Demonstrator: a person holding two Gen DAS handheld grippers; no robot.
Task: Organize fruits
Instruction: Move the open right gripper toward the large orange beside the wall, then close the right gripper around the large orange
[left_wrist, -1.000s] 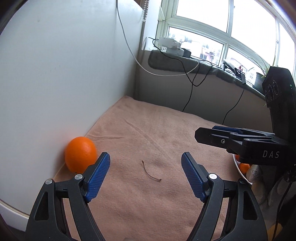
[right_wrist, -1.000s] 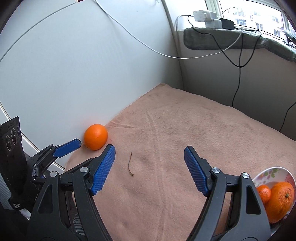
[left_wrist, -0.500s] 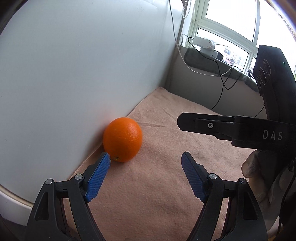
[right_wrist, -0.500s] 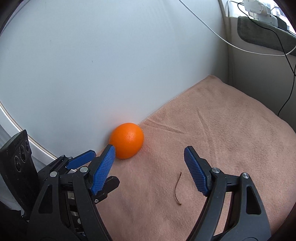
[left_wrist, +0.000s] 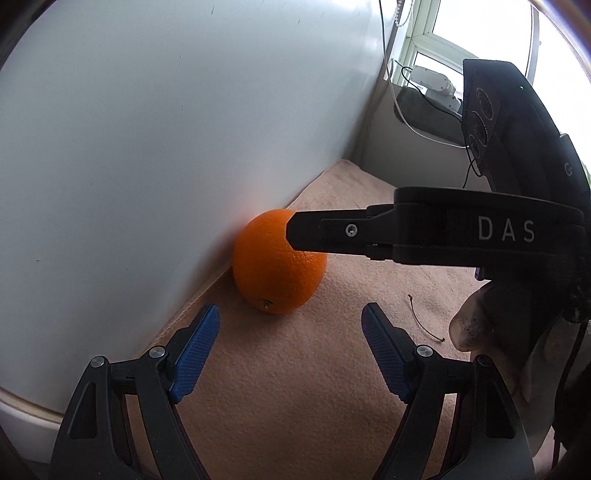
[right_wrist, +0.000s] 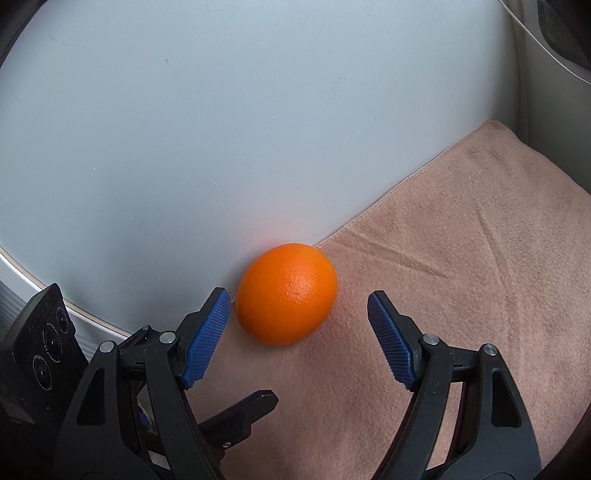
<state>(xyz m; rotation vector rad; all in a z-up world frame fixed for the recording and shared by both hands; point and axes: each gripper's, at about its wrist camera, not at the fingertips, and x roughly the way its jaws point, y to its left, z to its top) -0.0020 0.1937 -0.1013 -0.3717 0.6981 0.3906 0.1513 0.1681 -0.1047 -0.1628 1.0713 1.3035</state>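
Note:
One orange (left_wrist: 275, 266) lies on the pink towel (left_wrist: 295, 387), touching the white panel behind it. My left gripper (left_wrist: 290, 317) is open just short of the orange, with nothing between its blue pads. In the right wrist view the orange (right_wrist: 286, 293) sits between the tips of my open right gripper (right_wrist: 299, 301), close to the left pad (right_wrist: 207, 332) and apart from the right one. A black finger of the right gripper (left_wrist: 332, 232) crosses in front of the orange's top in the left wrist view. The left gripper's finger (right_wrist: 243, 410) shows low in the right wrist view.
The white panel (right_wrist: 221, 129) walls off the towel (right_wrist: 461, 277) on the left. A thin dry twig (left_wrist: 424, 325) lies on the towel right of the orange. A person's hand (left_wrist: 476, 325) holds the right gripper. A sill with cables (left_wrist: 432, 107) is at the back.
Both grippers have moved in and down toward the orange. The right gripper swung left, so the plate of fruit left its view and the orange now lies between its tips.

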